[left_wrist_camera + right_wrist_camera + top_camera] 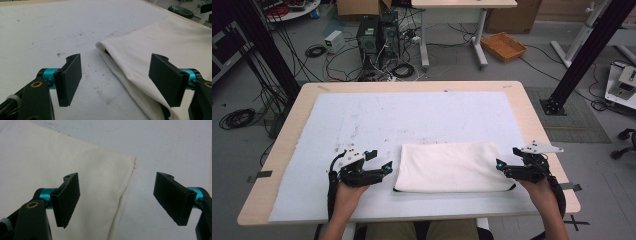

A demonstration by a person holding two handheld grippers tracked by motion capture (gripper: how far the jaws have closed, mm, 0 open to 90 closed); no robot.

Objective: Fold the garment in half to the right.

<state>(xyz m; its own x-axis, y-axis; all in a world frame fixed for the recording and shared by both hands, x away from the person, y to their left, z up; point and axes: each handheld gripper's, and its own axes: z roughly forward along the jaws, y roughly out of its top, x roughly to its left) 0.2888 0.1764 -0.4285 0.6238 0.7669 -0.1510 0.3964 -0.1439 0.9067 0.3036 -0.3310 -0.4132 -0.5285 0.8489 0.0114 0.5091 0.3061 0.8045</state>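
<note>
Straddling the folded cloth (452,166), left gripper (384,167) and right gripper (501,164) jaws gape, released; pinching only its top layer risks unfolding it

High view looks down and forward from above the person's side, taking in the whole table (532,115) and the floor beyond. Left gripper view sits low and close, facing the folded cloth's (160,47) left edge. Right gripper view hovers close over its right edge. All three share that cloth.
</note>
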